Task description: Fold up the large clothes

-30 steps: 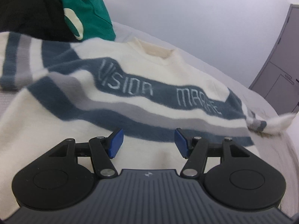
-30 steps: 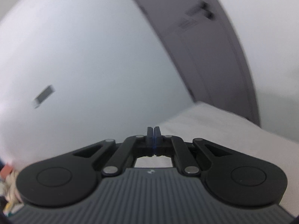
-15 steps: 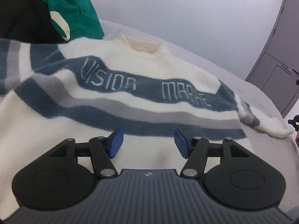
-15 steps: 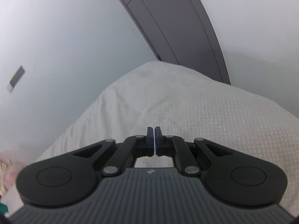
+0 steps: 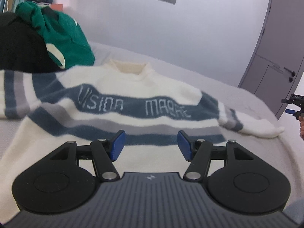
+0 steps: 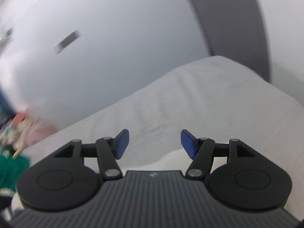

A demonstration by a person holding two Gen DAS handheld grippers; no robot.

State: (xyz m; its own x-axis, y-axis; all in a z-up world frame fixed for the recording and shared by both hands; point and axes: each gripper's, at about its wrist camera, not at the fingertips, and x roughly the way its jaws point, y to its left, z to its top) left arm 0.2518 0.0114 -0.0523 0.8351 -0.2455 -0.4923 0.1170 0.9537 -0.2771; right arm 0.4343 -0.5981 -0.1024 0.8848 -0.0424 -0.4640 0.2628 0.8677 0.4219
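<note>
Left wrist view: our left gripper [image 5: 150,145] sits at the bottom of the frame, blue pads parted about halfway, nothing between them. It hangs over the lower cream part of the sweater [image 5: 121,98]. The sweater lies flat, front up, on the bed [image 5: 218,87], filling the middle of the frame. We read blue and grey stripes and pale lettering across the chest, collar [image 5: 130,68] toward the far side. One sleeve [image 5: 252,125] runs out to the right, cuff resting on the bed. The other sleeve goes off the left edge. Upper left, behind the sweater: a black garment [image 5: 20,43] and a green garment [image 5: 64,36] heaped together. At the far right edge we see a bit of the right gripper [image 5: 293,106], clear of the cuff. Behind it a grey door [image 5: 273,47]; a white wall [image 5: 171,28] fills the top.

Right wrist view, blurred: our right gripper [image 6: 154,143] at the bottom, jaws just opened to about halfway, nothing in them. Bare bed [image 6: 209,98] past the pads. Green cloth at the lower left edge. Wall [image 6: 114,38] and door [image 6: 237,9] above.
</note>
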